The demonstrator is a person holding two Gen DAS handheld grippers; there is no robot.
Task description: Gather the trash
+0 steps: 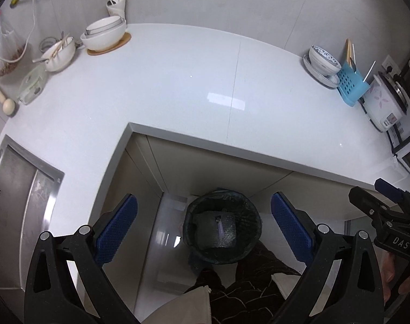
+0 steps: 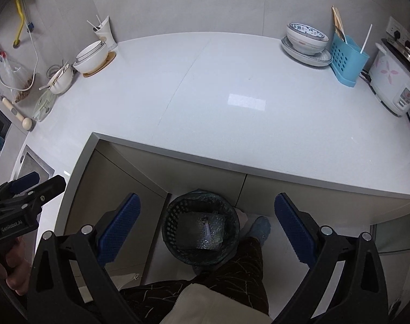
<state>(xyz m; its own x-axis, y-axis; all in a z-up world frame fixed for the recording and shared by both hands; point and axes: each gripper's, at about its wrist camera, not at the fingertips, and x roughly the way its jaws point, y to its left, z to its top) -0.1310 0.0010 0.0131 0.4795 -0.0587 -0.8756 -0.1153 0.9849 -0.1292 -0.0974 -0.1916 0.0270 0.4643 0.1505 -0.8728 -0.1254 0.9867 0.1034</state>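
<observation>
A dark mesh trash bin (image 1: 222,230) lined with a bag stands on the floor below the white L-shaped counter (image 1: 177,86). Inside it lie bubble wrap and a small purple tube (image 1: 220,228). The bin also shows in the right wrist view (image 2: 200,235), with the tube (image 2: 207,232) on the wrap. My left gripper (image 1: 203,229) is open and empty, high above the bin. My right gripper (image 2: 207,230) is open and empty, also above the bin. Each gripper shows at the edge of the other's view.
A steel sink (image 1: 18,202) is at the left. Stacked white bowls (image 1: 105,33), a bowl with chopsticks (image 1: 59,54) and a cup stand at the back left. A patterned bowl on a plate (image 2: 306,41), a blue utensil holder (image 2: 348,59) and a rice cooker (image 2: 391,81) stand at the right.
</observation>
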